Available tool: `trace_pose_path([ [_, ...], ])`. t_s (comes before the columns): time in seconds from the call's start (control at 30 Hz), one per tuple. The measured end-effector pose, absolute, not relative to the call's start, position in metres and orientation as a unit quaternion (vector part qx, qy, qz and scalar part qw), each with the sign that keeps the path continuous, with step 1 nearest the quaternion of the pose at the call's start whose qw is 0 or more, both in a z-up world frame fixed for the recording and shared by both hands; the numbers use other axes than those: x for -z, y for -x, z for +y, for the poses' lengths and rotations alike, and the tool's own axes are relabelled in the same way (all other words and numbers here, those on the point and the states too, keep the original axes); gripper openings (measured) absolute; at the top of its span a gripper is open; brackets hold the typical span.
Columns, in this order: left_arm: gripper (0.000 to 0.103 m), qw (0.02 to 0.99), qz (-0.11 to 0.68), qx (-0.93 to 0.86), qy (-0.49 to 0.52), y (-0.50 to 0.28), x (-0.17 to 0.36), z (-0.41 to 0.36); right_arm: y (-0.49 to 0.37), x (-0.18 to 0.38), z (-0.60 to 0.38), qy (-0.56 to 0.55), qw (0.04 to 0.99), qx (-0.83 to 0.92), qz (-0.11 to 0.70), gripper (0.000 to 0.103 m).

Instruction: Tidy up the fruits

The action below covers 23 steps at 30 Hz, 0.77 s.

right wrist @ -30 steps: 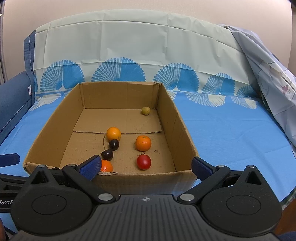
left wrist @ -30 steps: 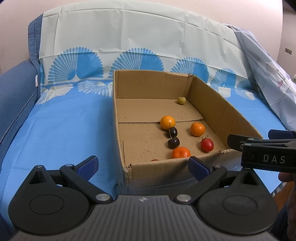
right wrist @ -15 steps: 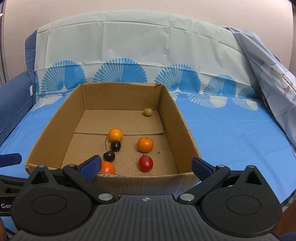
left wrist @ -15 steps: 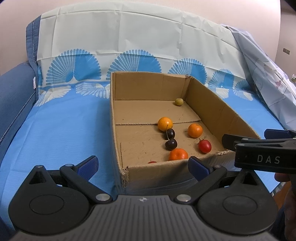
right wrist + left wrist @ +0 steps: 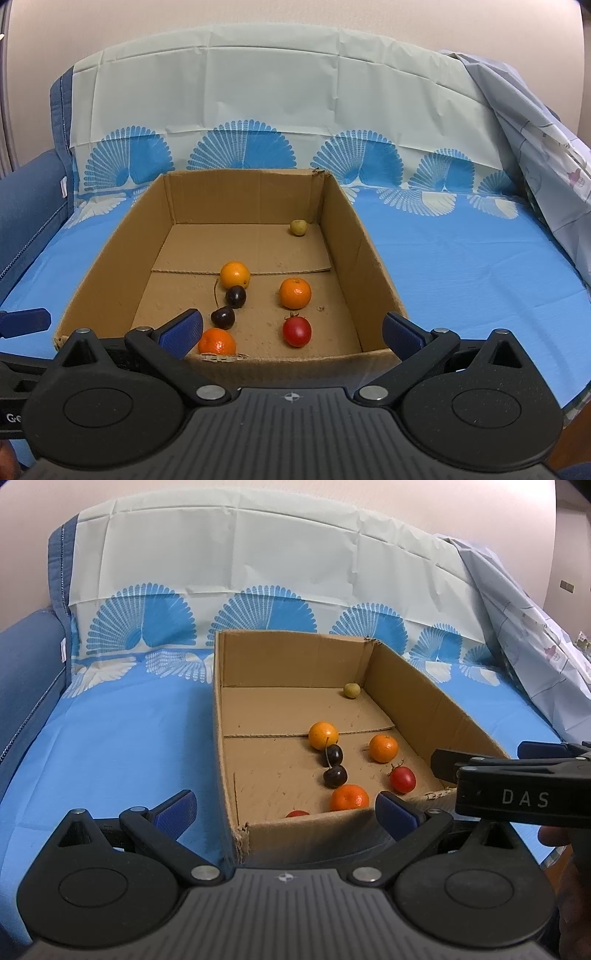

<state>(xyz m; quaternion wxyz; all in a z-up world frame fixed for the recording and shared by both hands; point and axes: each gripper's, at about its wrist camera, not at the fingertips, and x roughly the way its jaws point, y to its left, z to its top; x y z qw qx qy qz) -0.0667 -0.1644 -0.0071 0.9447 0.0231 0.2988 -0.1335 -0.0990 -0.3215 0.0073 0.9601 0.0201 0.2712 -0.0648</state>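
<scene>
Round, glossy fruit sits loose on the rough cardboard box (image 5: 369, 258) floor: three dimpled oranges (image 5: 294, 293), two dark cherries (image 5: 235, 296) touching mid-floor, a smooth red tomato (image 5: 297, 331) near the front, a small yellow-green fruit (image 5: 298, 227) in the far right corner. Left gripper (image 5: 286, 808) spread wide, holding nothing; right gripper (image 5: 293, 331) likewise, both before the near wall. Creased blue fan-print cloth (image 5: 461, 258) underneath.

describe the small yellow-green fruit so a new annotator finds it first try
Start at the open cardboard box on the blue cloth. Look to its far right corner: the yellow-green fruit sits there alone by the back wall. It is paler and smaller than the oranges, and well apart from the near cluster.
</scene>
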Motion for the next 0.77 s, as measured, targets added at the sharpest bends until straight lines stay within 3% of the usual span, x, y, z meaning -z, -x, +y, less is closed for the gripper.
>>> trace_pose_path([
  [0.77, 0.103, 0.947, 0.271, 0.174, 0.008, 0.049, -0.003, -0.170, 0.092, -0.016, -0.346, -0.065, 0.965, 0.075, 0.242, 0.102],
])
